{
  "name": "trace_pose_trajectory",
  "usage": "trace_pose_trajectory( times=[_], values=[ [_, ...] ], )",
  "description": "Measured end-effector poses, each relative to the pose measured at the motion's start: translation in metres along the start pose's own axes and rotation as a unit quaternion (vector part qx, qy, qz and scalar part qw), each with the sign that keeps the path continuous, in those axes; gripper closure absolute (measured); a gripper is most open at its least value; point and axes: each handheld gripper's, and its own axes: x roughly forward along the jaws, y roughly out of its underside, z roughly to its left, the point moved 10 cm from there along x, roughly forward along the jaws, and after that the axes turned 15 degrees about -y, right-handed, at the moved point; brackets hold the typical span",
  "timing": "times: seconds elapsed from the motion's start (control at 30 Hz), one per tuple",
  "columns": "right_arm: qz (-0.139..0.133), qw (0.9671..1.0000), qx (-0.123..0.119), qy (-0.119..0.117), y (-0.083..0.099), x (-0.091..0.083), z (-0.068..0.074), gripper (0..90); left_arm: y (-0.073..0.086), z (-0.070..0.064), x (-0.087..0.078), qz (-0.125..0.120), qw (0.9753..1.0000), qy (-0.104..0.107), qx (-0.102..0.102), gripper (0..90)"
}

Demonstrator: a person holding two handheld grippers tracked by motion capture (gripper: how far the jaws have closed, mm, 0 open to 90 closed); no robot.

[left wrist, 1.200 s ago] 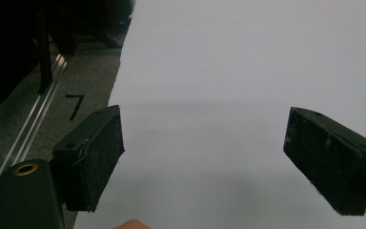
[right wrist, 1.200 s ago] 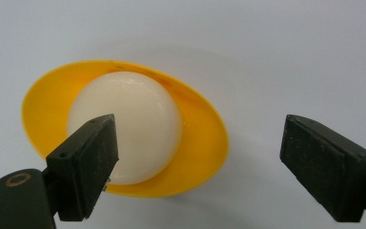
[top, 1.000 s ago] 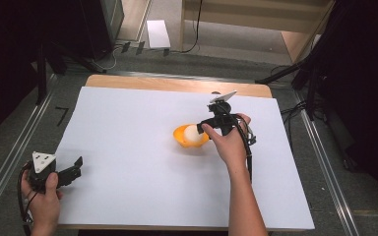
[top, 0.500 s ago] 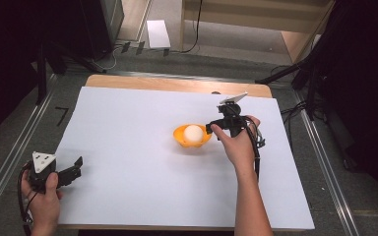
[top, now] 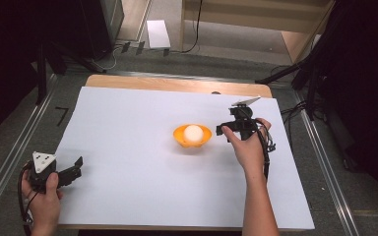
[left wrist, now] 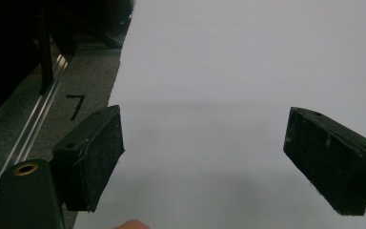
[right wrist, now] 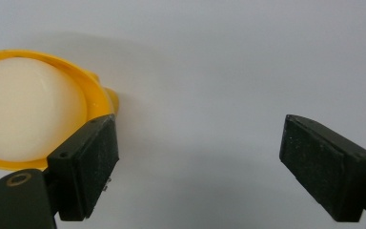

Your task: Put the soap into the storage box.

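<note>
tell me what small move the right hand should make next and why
Probably draw the right tool a little further away from the orange bowl and rest. Its jaws are open and hold nothing, and the white ball sits inside the bowl, so nothing there seems left to grip. In the right gripper view the bowl lies just beside one jaw, close enough to nudge.

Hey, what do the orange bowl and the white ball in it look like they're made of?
The orange bowl looks like moulded plastic: even, saturated colour, a thin smooth rim with a slight gloss. The white ball looks matte and smooth, creamy white with a soft sheen; possibly plastic or foam, though the look leaves it open.
</note>
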Motion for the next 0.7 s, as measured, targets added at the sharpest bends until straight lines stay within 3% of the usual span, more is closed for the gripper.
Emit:
trace_pose_trajectory(
  times=[0.7],
  values=[
    [-0.011,0.9997,0.019,0.008,0.02,-0.01,-0.034,12.7,0.0,-0.001,0.0,-0.001,1.0,0.002,0.003,14.3]
  ],
)
